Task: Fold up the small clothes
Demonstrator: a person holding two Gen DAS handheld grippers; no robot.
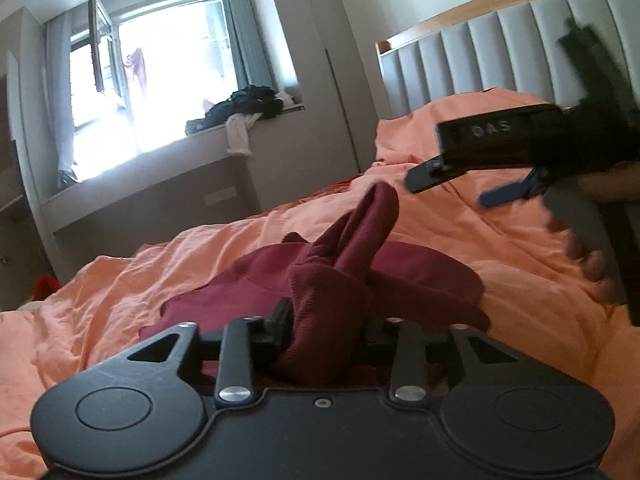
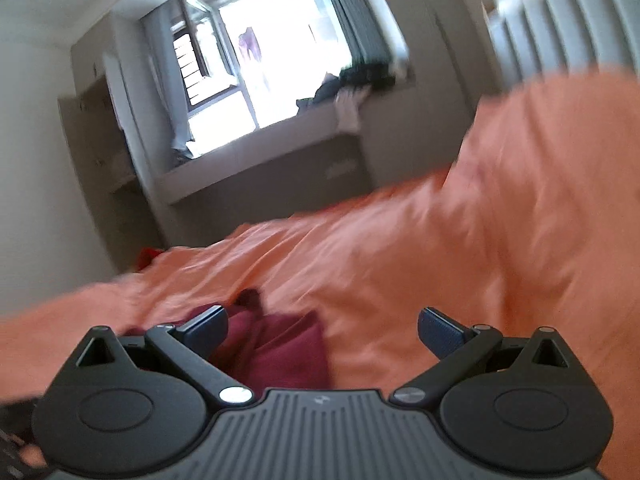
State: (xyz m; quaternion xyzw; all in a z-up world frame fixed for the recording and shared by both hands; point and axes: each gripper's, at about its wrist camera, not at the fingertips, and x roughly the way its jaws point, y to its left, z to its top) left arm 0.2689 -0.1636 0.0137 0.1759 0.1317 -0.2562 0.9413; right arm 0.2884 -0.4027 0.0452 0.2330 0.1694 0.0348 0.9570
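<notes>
I'm working over a bed (image 1: 132, 280) spread with a rumpled orange duvet, with a padded grey headboard (image 1: 500, 52) at its far end and a bright window (image 1: 160, 72) across the room whose sill carries a heap of dark clothes (image 1: 248, 104).

The maroon garment (image 1: 332, 268) lies bunched on the duvet just ahead of my left gripper (image 1: 324, 320). It looks like a soft ribbed knit, light and floppy, so I expect it to sag and slide wherever I don't support it.

A thick gathered fold of it runs straight back between the left jaws, which stand partly apart. The cloth fills the gap and hides the right-hand pad, so I can't say whether it is pinched or only lying loose there.

One tongue of fabric stands up beyond the bunch and points towards my right gripper (image 1: 460, 188), which hovers above the duvet and near the garment. In its own blurred view the right gripper (image 2: 322, 330) has its fingers spread wide with nothing between them; part of the maroon cloth shows below its left finger.

For folding I would take a hem or corner at an outer edge with each gripper instead of the bunched middle, then draw the piece flat. Knit like this stretches, so a gentle, even pull should suit it better than a tug.
</notes>
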